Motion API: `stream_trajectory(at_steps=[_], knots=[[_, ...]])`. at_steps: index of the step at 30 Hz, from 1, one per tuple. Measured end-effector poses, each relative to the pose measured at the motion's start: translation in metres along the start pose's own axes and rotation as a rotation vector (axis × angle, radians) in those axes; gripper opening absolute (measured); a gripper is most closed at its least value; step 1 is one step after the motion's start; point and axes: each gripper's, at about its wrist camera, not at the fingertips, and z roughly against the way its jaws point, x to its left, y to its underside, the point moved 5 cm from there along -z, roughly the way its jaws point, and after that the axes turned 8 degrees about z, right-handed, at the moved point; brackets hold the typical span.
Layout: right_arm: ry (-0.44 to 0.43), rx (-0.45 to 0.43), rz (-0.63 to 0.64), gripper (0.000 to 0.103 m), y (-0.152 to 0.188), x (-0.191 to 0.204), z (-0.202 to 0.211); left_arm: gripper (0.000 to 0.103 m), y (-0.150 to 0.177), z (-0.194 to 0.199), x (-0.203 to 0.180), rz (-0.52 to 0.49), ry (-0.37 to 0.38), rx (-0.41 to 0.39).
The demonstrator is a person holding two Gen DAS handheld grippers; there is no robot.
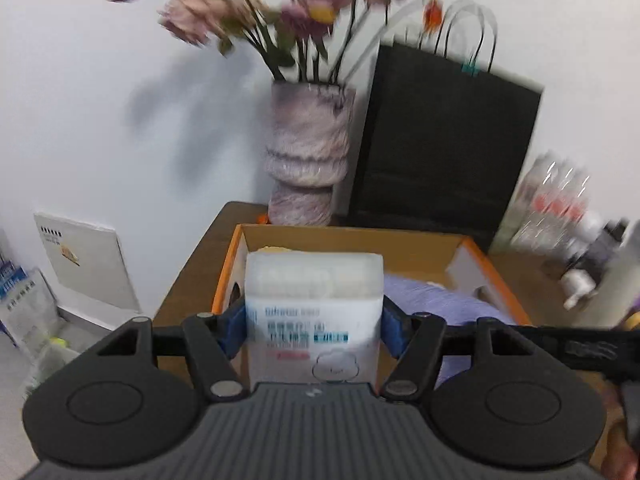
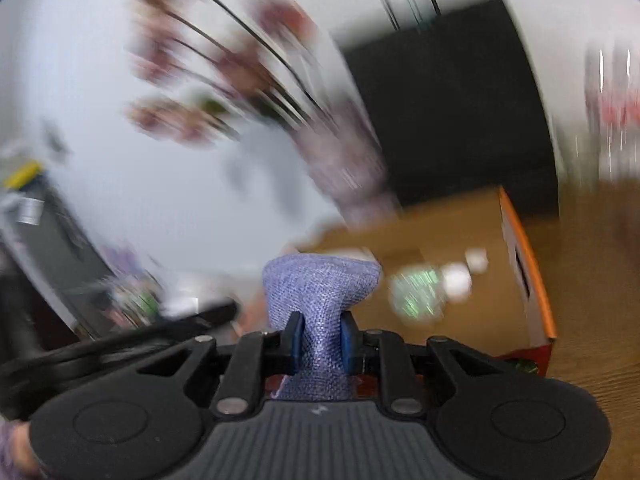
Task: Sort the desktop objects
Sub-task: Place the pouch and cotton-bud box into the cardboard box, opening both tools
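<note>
In the left wrist view my left gripper (image 1: 314,328) is shut on a clear plastic box of cotton swabs (image 1: 314,312) with a white and blue label, held upright in front of the open orange-rimmed cardboard box (image 1: 496,276). Purple cloth (image 1: 440,304) lies across that box's right side. In the right wrist view my right gripper (image 2: 320,344) is shut on the purple woven cloth (image 2: 320,292), which bunches up above the blue pads (image 2: 295,342). The cardboard box (image 2: 528,264) is to its right, its contents blurred.
A marbled vase (image 1: 308,156) of pink flowers and a black paper bag (image 1: 444,144) stand behind the box against the white wall. Bottles and wrapped packs (image 1: 560,208) crowd the right of the wooden desk (image 1: 192,276). A calendar (image 1: 80,260) leans below left.
</note>
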Motion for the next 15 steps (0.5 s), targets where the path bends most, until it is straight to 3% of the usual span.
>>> stream_trajectory(at_steps=[3,5,9,12,14,15], knots=[[0.063,0.179,-0.025,0.017,-0.016,-0.024,-0.069,0.066,-0.006,-0.042,-0.005,-0.006,-0.016,0.078],[0.118,0.237,0.005,0.017,-0.021,-0.032,-0.103,0.065,-0.005,-0.068,-0.007,-0.009,-0.010,0.124],[0.281,0.255,0.124,0.016,-0.020,-0.044,-0.139,0.066,0.004,-0.107,-0.004,-0.006,-0.023,0.186],[0.320,0.248,0.124,0.017,-0.012,-0.056,-0.147,0.066,0.016,-0.123,-0.003,-0.003,-0.028,0.228],[0.298,0.267,0.096,0.020,-0.006,-0.063,-0.149,0.066,0.021,-0.131,-0.002,0.007,-0.036,0.246],[0.279,0.282,0.067,0.027,-0.004,-0.068,-0.151,0.067,0.022,-0.133,0.000,0.018,-0.043,0.256]])
